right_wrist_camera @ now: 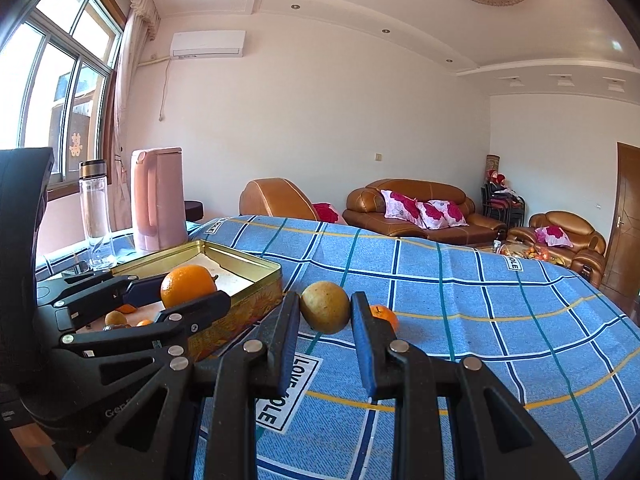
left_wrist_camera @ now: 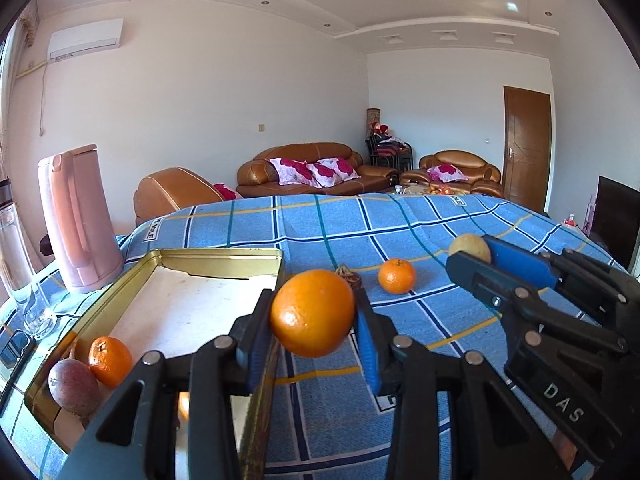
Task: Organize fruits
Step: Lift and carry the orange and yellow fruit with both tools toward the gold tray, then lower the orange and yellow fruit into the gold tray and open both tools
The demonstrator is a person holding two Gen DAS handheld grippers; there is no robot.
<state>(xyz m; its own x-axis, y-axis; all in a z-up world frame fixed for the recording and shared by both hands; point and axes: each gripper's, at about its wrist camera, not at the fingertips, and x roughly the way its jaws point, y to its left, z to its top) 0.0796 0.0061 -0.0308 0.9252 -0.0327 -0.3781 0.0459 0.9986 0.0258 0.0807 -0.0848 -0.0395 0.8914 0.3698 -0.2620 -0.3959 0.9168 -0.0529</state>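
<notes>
My left gripper (left_wrist_camera: 314, 316) is shut on a large orange (left_wrist_camera: 313, 313) and holds it in the air at the right rim of the gold tin (left_wrist_camera: 224, 258). It shows in the right wrist view too (right_wrist_camera: 188, 286). The tin holds a small tangerine (left_wrist_camera: 109, 360) and a purple-brown passion fruit (left_wrist_camera: 73, 385). My right gripper (right_wrist_camera: 326, 312) is shut on a yellow-green round fruit (right_wrist_camera: 326, 307), above the blue checked cloth (left_wrist_camera: 400, 232). A tangerine (left_wrist_camera: 397, 276) and a small brown fruit (left_wrist_camera: 349, 275) lie on the cloth.
A pink kettle (left_wrist_camera: 78, 216) and a clear glass bottle (left_wrist_camera: 18, 264) stand left of the tin. A dark phone (left_wrist_camera: 14, 350) lies at the left edge. Brown sofas (left_wrist_camera: 316, 170) stand beyond the table.
</notes>
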